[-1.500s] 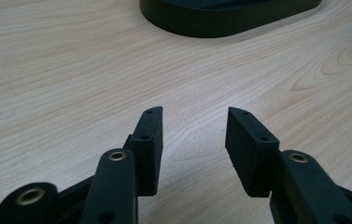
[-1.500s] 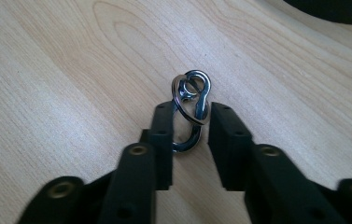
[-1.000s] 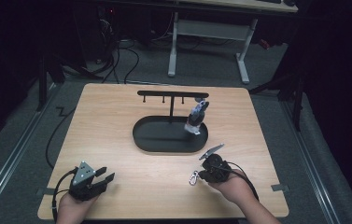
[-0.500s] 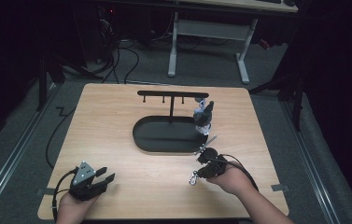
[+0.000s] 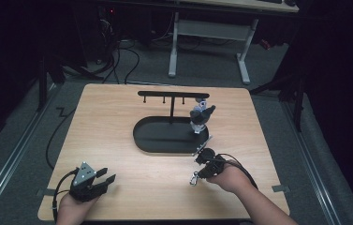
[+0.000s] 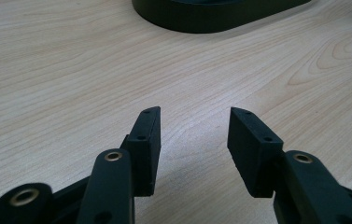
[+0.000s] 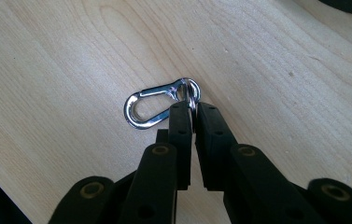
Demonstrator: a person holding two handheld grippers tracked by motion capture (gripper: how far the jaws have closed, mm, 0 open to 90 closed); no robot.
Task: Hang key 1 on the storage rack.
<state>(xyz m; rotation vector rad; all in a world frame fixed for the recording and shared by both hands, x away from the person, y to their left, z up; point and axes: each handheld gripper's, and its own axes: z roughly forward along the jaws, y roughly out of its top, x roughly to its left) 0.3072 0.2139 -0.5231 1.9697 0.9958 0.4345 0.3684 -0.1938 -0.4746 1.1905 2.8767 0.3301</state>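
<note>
Right gripper (image 7: 188, 108) clamped on the small split ring of a silver carabiner clip (image 7: 152, 103), jaws nearly together after closing a touch further just now, ring pinched between the pads. Clip lying flat on the wooden table (image 5: 118, 122), extending left of the jaw tips in the right gripper view. In the high view, same clip (image 5: 194, 178) seen at the near-right part of the table, just short of the black oval tray (image 5: 165, 140), right gripper (image 5: 201, 169) directly over it. Black hook rack (image 5: 172, 95) standing on the tray; small grey figure (image 5: 200, 117) at the tray's right end. Left gripper (image 6: 193, 122) parted, nothing between the jaws, resting low at the near-left corner, well apart from the clip.
</note>
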